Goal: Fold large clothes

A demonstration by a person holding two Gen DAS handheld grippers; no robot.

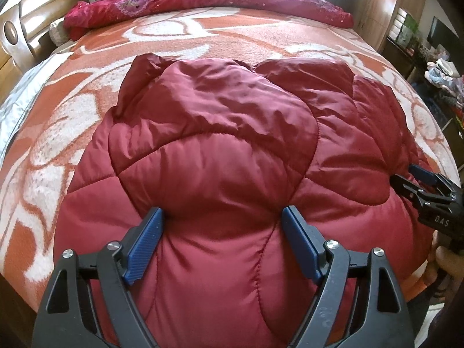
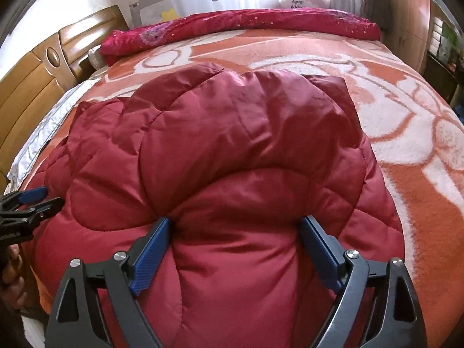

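Jacket [image 1: 220, 150]: red, quilted, bunched on bed [image 1: 58, 110], near edge; runs away from both grippers.
Left gripper [image 1: 221, 217]: jaws spread, tips pressing into padding, no pinch.
Right gripper [image 2: 236, 226]: same, alongside; neither nearer.
Blanket [image 2: 237, 21]: rolled, far edge.

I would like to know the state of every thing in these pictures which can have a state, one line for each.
Red padded jacket: lying on the bed, folded into a puffy bundle.
Left gripper: open, jaws wide, tips pressing into the jacket.
Right gripper: open, jaws wide, tips pressing into the jacket.
Red quilt: bunched along the far edge.
Orange blanket: spread flat.
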